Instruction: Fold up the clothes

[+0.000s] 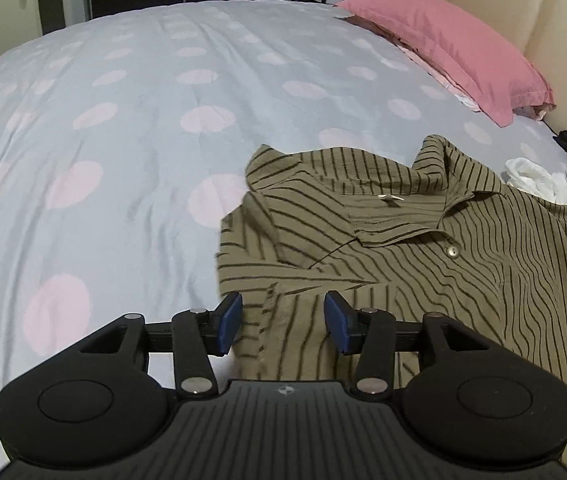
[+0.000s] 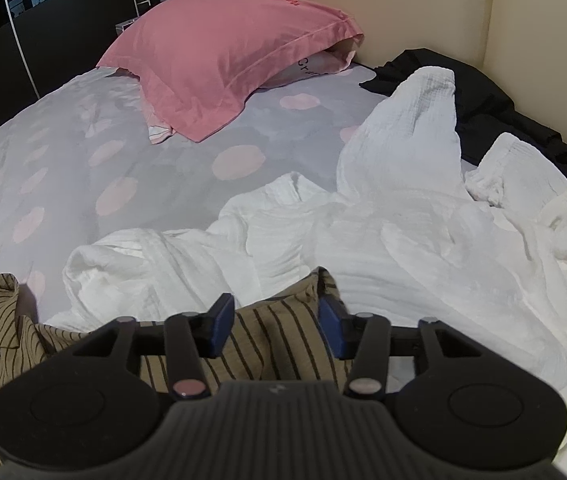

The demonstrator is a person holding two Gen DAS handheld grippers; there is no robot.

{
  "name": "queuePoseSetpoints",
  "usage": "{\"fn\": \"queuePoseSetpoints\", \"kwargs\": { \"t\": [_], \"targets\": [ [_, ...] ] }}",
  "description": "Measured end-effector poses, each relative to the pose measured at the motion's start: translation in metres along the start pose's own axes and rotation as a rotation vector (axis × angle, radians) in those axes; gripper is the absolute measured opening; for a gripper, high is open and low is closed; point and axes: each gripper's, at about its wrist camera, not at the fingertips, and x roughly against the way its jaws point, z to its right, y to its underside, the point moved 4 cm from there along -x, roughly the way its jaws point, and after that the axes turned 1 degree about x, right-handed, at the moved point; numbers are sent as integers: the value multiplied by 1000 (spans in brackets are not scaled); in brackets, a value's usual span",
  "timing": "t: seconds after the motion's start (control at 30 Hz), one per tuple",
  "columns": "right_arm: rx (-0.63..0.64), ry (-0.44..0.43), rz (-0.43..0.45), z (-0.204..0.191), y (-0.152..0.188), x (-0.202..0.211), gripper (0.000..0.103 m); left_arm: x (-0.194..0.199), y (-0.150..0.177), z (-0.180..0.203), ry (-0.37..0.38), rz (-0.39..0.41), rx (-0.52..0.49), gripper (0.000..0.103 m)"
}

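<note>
On the bed (image 1: 123, 92), both hand-held grippers, left (image 1: 282, 322) and right (image 2: 275, 322), are hanging wide over the striped shirt's (image 1: 423, 264) edges, bedspread lying bare leftward.

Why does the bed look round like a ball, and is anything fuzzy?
Left wrist view: the fisheye lens bends the bedspread into a dome; the striped shirt is sharp, slightly smeared at its left edge. Right wrist view: same bending, dim corners, and the white garment looks washed out.
</note>
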Motion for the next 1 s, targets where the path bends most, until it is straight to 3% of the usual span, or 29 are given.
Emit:
{"fn": "queuePoseSetpoints", "kwargs": {
  "t": [0.03,0.13,0.2,0.4,0.53,0.7,0.83,1.0],
  "targets": [
    [-1,0,-2,1,0,0,51,0,0,0,18,-3,14,20],
    [-6,5,-1,3,0,0,51,4,-5,1,41,19,46,2],
    [-10,10,0,4,0,0,51,14,-10,-2,60,46,80,1],
    [-20,17,9,9,-1,3,51,59,-27,-28,25,175,156,1],
    [-25,17,17,9,-2,6,51,95,-33,-66,-82,262,240,1],
    [-20,21,14,10,-2,4,51,128,-26,-125,-243,296,393,1],
    [-16,28,10,9,-1,2,51,135,-8,-171,-371,261,497,0],
    [0,26,8,10,0,-1,51,122,13,-214,-511,195,546,0]
  ]
}}
